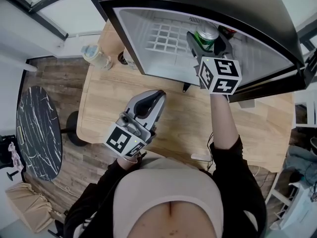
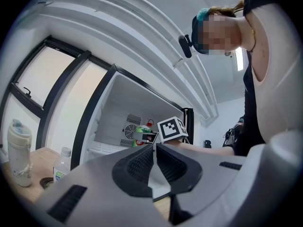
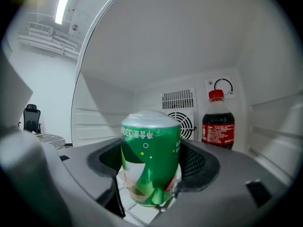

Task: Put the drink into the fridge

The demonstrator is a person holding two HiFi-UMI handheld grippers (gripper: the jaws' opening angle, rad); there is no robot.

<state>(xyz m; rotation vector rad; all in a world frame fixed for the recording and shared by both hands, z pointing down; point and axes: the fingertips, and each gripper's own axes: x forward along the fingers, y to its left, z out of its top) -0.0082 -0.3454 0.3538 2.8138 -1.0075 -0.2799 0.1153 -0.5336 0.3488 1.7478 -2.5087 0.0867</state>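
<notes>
A green drink can (image 1: 206,35) is upright inside the open white fridge (image 1: 148,38), with my right gripper (image 1: 208,42) shut on it. In the right gripper view the can (image 3: 150,155) fills the space between the dark pads of the right gripper (image 3: 151,171), just above the fridge floor. Whether it rests on the floor I cannot tell. A cola bottle (image 3: 218,124) stands at the fridge's back wall, right of the can. My left gripper (image 1: 157,95) hovers over the wooden table (image 1: 173,128) in front of the fridge, shut and empty; its pads (image 2: 142,162) meet.
A pale water bottle (image 1: 94,56) stands on the table left of the fridge, with a small clear bottle (image 2: 61,167) beside it. The fridge door (image 1: 277,86) hangs open at the right. A round black marble table (image 1: 37,130) stands on the floor to the left.
</notes>
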